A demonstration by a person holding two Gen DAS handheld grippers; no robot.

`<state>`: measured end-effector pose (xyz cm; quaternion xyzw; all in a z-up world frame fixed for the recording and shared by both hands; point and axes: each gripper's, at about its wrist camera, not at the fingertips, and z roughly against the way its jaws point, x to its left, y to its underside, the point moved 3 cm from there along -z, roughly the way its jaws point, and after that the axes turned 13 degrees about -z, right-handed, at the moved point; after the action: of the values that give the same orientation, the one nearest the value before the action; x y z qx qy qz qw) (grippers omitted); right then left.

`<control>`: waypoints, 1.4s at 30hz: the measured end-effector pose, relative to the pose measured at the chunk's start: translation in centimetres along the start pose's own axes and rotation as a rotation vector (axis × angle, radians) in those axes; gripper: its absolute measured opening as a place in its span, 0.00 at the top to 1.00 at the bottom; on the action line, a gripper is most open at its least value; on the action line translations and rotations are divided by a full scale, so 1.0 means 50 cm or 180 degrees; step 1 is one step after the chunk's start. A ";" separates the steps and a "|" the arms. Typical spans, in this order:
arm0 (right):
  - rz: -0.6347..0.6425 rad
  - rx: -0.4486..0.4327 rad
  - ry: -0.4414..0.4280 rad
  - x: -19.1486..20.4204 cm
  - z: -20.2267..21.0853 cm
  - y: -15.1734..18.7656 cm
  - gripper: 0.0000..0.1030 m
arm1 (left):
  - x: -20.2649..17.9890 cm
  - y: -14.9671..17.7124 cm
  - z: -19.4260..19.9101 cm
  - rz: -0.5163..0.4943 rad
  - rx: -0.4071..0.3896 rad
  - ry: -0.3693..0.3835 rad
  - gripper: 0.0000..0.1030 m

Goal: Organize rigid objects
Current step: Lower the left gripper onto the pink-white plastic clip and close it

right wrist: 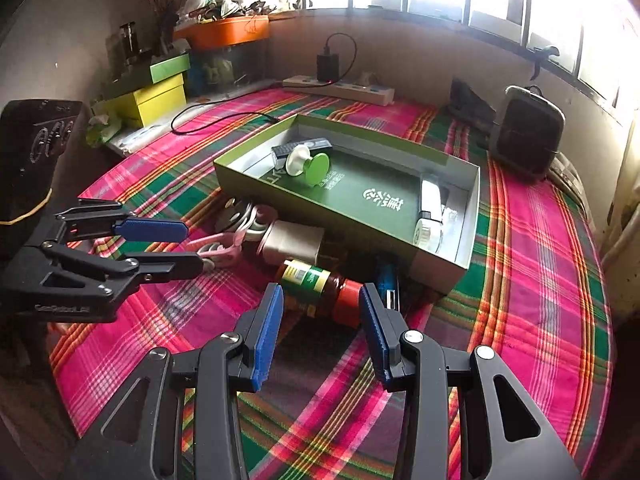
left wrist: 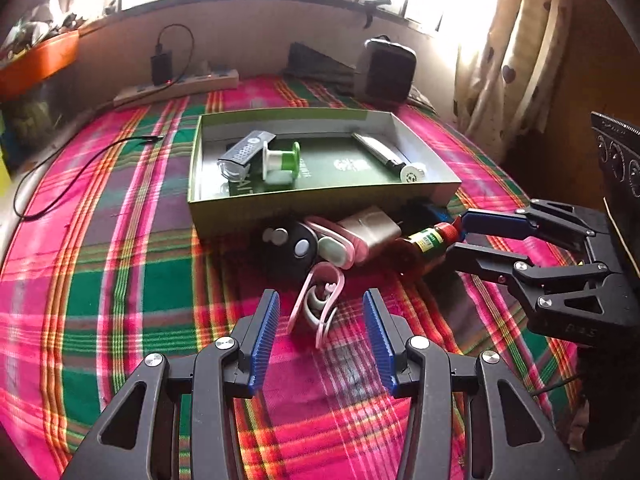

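Your left gripper (left wrist: 318, 320) hovers with its fingers spread around the pink clip (left wrist: 318, 308) on the plaid cloth (left wrist: 120, 280), neither pad touching it. Your right gripper (right wrist: 320, 312) is likewise spread, its fingers straddling the cap end of the brown bottle (right wrist: 316, 284), which lies on its side just near of the green box (right wrist: 440, 264); whether the pads touch it I cannot tell. The box sits in the middle of the cloth and already holds a green-and-white spool (right wrist: 308, 164), a grey remote-like piece (left wrist: 244, 152) at its left end and a white tube (right wrist: 430, 216) at its right. Still outside, bunched against the box's near wall, are the bottle, a beige block (right wrist: 294, 242), a pink-rimmed case (left wrist: 340, 246), a black round piece (left wrist: 292, 246) and something blue (right wrist: 388, 276) tucked beside the bottle. The likely trouble is the bottle: lying down, it can roll on the soft cloth if one pad meets it first, and a grip on the smooth red cap alone may slip as you lift. The clip is thin and open-looped, so closing off-centre could flip it sideways or pinch only one loop. With both grippers working near each other, crossing paths towards the box risks a knock, and a low carry could catch the box's near wall and shove it.
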<state>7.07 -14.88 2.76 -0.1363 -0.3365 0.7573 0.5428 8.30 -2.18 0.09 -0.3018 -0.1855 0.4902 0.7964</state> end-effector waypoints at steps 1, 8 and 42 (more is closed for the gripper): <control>-0.0012 -0.0002 -0.0011 -0.001 -0.001 -0.002 0.60 | -0.002 -0.001 -0.007 -0.0012 0.0029 0.0010 0.58; 0.0015 0.0019 -0.0046 -0.001 -0.008 -0.003 0.60 | -0.007 -0.004 -0.041 -0.0072 0.0171 -0.0044 0.58; -0.0110 0.0101 -0.0144 -0.011 -0.042 -0.029 0.60 | 0.061 0.044 -0.004 0.0310 0.0071 -0.0164 0.78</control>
<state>9.53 -14.38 2.08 -0.1046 -0.3389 0.7560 0.5501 8.34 1.23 -1.49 -0.2888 -0.1855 0.5380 0.7699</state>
